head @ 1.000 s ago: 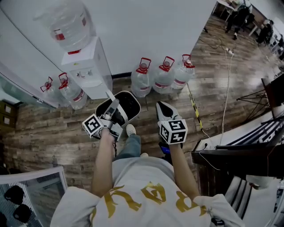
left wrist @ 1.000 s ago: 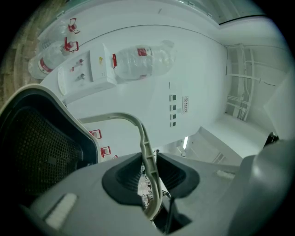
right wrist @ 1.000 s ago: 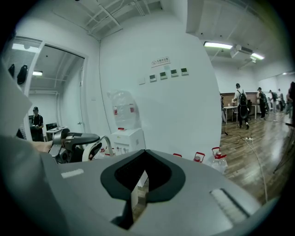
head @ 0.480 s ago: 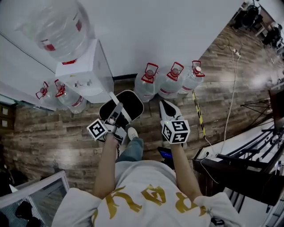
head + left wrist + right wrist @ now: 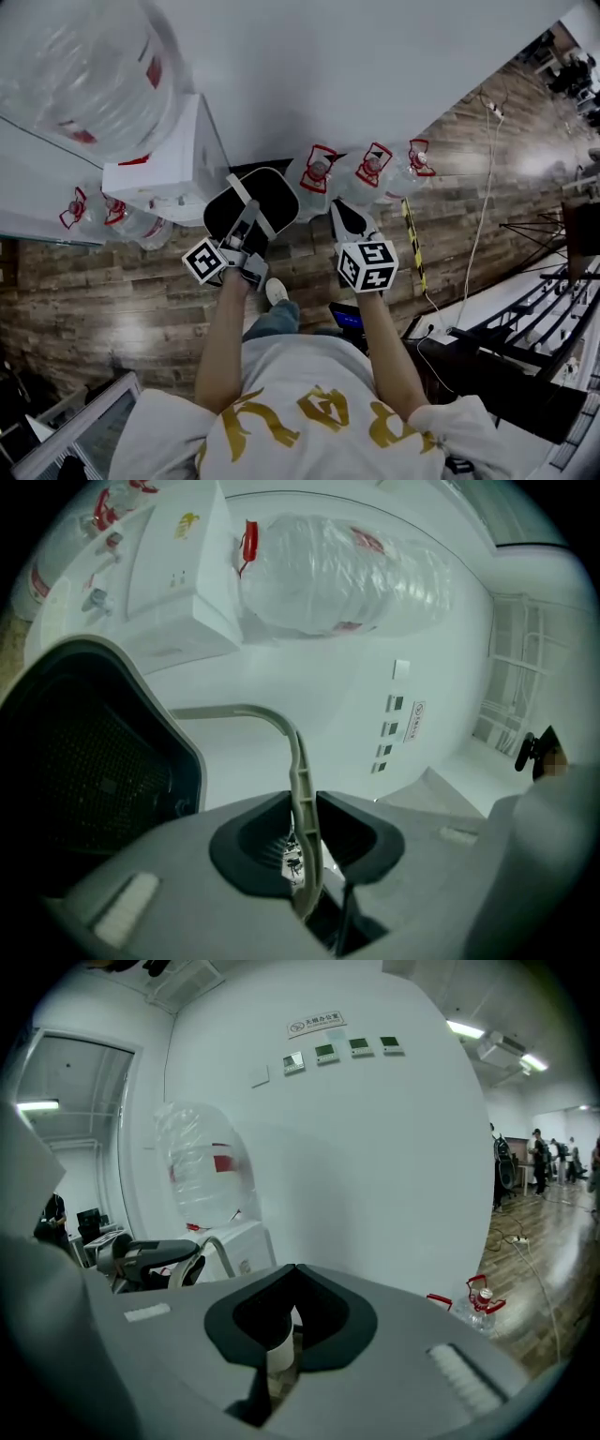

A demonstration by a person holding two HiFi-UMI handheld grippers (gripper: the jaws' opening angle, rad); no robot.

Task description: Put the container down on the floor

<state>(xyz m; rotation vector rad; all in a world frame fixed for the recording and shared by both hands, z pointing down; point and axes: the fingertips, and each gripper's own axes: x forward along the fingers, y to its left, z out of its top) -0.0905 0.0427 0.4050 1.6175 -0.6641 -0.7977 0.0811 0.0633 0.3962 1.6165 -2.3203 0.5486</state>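
The container is a black oval bin with a pale strap handle. It hangs in the air in front of the water dispenser, well above the wooden floor. My left gripper is shut on the handle, which runs up between its fingertips in the left gripper view. The bin's dark mesh inside fills that view's left. My right gripper is beside the bin on its right, shut and holding nothing.
A white water dispenser with a big clear bottle stands against the white wall. Three red-capped water bottles sit on the floor by the wall, and more bottles at the left. A dark table with cables is at the right.
The bin and both grippers have come up and nearer the dispenser. The floor and the bottles look farther below than before. The left gripper has kept its hold on the handle.
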